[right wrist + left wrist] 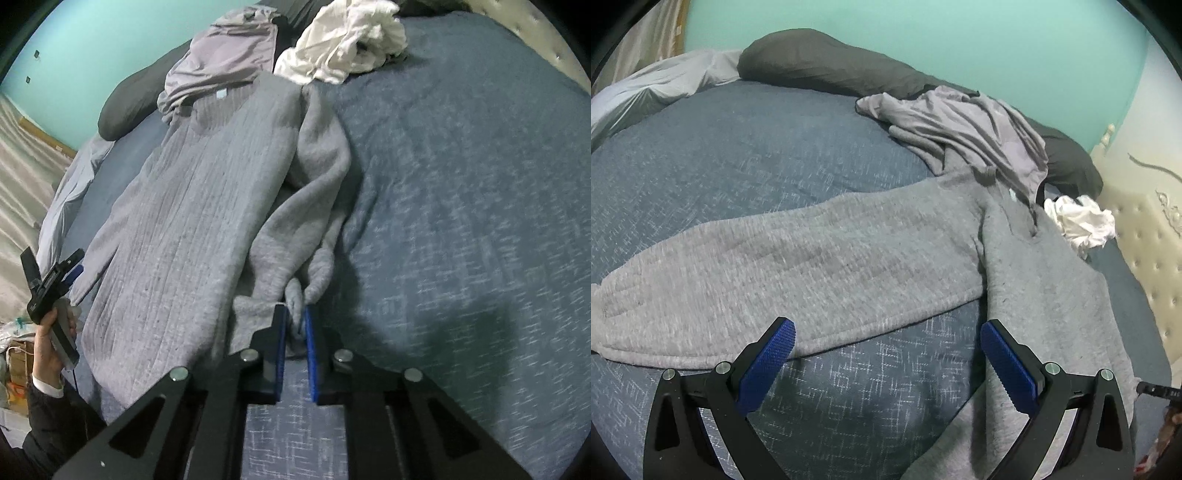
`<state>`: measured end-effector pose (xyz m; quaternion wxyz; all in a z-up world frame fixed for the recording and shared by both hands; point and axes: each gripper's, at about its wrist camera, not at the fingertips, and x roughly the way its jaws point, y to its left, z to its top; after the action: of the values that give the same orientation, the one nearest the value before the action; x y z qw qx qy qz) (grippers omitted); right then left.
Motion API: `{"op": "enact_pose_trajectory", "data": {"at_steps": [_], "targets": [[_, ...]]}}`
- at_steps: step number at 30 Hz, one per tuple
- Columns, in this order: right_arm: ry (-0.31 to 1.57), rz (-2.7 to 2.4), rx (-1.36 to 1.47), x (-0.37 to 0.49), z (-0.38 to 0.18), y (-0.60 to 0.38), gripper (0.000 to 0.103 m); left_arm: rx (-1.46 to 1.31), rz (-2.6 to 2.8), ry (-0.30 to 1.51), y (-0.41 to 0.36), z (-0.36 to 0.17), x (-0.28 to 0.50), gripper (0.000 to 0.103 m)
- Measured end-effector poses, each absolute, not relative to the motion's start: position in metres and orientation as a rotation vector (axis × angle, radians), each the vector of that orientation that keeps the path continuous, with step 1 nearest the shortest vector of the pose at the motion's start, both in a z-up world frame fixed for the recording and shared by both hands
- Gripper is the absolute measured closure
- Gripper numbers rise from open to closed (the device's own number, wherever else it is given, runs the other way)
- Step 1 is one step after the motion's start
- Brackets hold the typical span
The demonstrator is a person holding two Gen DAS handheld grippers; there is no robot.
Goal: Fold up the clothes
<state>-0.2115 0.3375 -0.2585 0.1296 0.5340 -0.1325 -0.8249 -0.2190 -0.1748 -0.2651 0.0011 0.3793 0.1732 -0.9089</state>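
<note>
Right tool [295, 325] clamped on the sweater's [177, 206] sleeve end [295, 299], cloth bunched between the blue pads. Left tool [886, 354] wide open, nothing between its fingers, hovering over the bed [731, 162] just short of the sweater body. Sweater lies spread across the blue cover. Beyond it: lilac shirt [964, 129], white cloth [1078, 221], dark pillow [820, 62].

Open blue bedspread [461, 221] right of the grey sweater [192, 206], free for passing. Bare bedspread too between the spread blue pads [768, 358] of the left gripper [886, 360]. Blocked toward the headboard [1145, 236] by a lilac garment [964, 129], white cloth [343, 40] and dark pillow [820, 62]. Folded sleeve [314, 206] heaped ahead of the right gripper [295, 325].
</note>
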Motion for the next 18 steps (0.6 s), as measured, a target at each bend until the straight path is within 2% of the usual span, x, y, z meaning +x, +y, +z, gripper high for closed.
{"op": "enact_pose_trajectory", "data": {"at_steps": [9,18], "targets": [[-0.379,-2.543,1.532,-0.222,-0.233,0.379,0.094,1.205,-2.865,0.57,-0.176,-0.269,-0.218,0.0],[-0.407,-2.643,1.602,-0.228,-0.25,0.419,0.094,1.188,-2.871,0.599,-0.179,-0.269,-0.215,0.0]]}}
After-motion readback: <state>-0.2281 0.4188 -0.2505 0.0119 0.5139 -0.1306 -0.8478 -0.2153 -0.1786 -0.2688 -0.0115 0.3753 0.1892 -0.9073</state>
